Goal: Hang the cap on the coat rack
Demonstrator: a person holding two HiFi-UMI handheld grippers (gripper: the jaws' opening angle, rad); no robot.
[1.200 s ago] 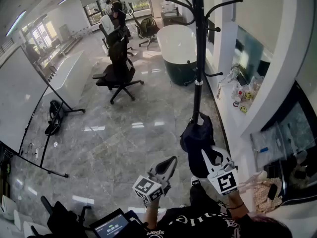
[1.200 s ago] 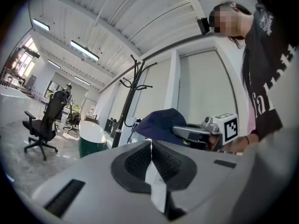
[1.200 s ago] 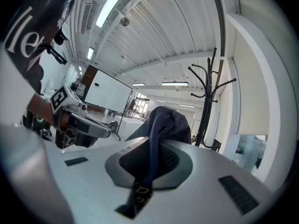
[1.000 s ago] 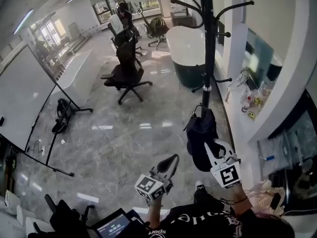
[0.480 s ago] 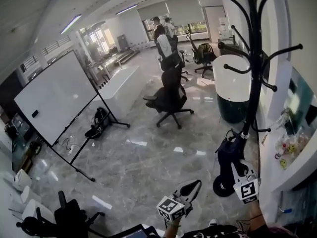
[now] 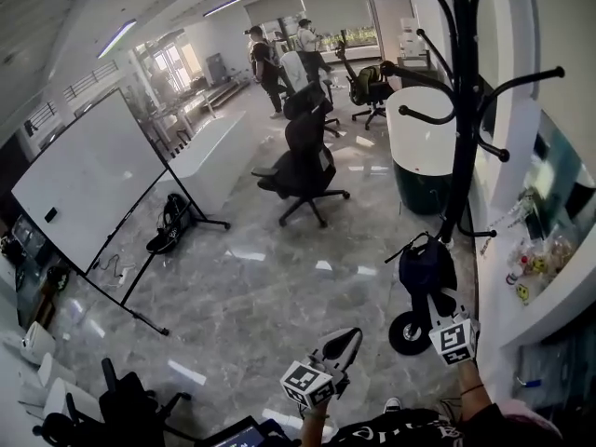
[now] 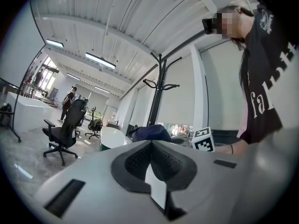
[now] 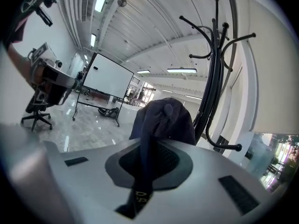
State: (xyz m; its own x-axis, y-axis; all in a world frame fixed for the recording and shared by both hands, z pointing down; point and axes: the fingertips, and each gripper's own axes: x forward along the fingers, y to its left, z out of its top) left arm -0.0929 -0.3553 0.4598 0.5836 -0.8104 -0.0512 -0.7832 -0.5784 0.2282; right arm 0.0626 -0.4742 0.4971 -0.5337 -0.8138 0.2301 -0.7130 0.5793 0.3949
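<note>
The black coat rack [image 6: 455, 110] stands at the right, its curved hooks high above both grippers. A dark navy cap [image 6: 426, 266] hangs beside the rack's pole, above its round base [image 6: 408, 333]. My right gripper [image 6: 440, 300] is shut on the cap's strap from below. In the right gripper view the cap [image 8: 163, 120] rises out of the right gripper [image 8: 142, 171], with the rack [image 8: 212, 92] just behind it. My left gripper [image 6: 341, 345] is shut and empty, lower and to the left of the cap. The left gripper view shows the left gripper [image 7: 152, 171], the cap [image 7: 152, 133] and the rack [image 7: 159, 92].
A black office chair [image 6: 303, 170] stands mid-floor, a whiteboard on a stand [image 6: 84, 180] at the left, a long white counter [image 6: 209, 152] beside it. A white round tub-like table [image 6: 419, 142] sits behind the rack. A ledge with small bottles [image 6: 535, 268] runs along the right wall. People [image 6: 265, 63] stand far back.
The head view has swung upward, so the rack's upper hooks now show and both grippers sit lower in the picture. The right gripper still holds the cap beside the pole.
</note>
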